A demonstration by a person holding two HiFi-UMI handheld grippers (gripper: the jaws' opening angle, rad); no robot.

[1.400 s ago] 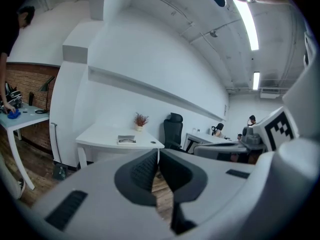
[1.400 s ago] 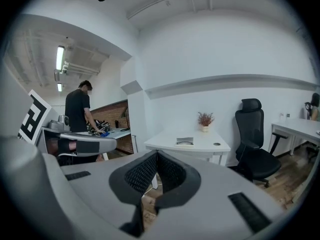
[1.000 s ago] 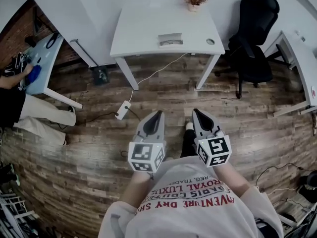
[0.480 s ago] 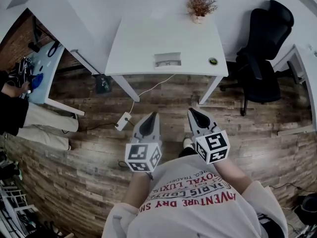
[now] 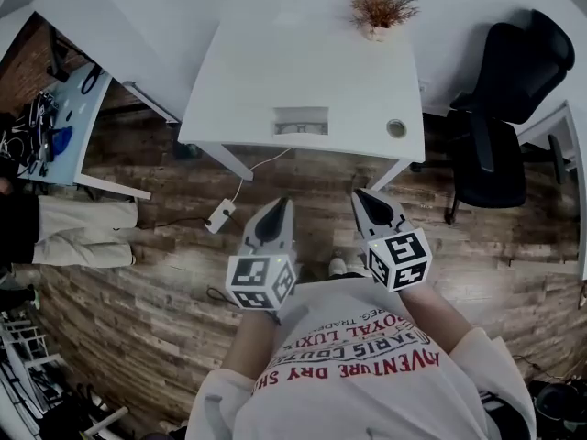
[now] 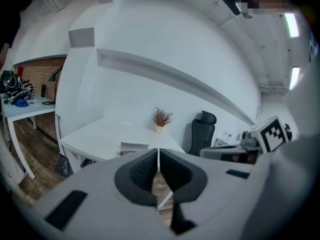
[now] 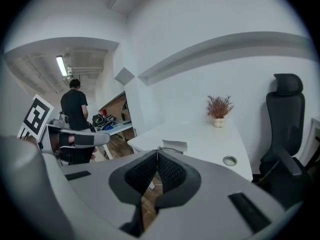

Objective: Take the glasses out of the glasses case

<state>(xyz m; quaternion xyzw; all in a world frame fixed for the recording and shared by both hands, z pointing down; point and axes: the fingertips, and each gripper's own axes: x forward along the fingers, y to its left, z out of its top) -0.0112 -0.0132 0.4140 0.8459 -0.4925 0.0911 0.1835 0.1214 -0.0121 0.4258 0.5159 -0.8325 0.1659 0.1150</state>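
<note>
**Glasses case (image 5: 301, 120) waits on the desk, both grippers closed and empty**

The glasses case lies flat near the front edge of the white desk (image 5: 275, 62), roughly midway along it. A round cable grommet (image 5: 396, 128) sits to its right and a potted dried plant (image 5: 381, 7) stands at the far edge. We see the case only as a small pale rectangle with a darker line inside. We cannot tell from here whether its lid is open.

We judge the case to be light and rigid, so it is likely to skate on the smooth desktop. One gripper should pin its base while the other works inside. The glasses themselves will be thin and fragile, with lenses that mark easily, so we would take them by the bridge or a temple arm, with a gentle squeeze.

The left gripper (image 5: 275, 214) and the right gripper (image 5: 369, 202) hang in front of our body over the wooden floor (image 5: 138, 273), well apart from the case. In each gripper's own view the jaws meet along a thin line, with nothing between them.
</note>
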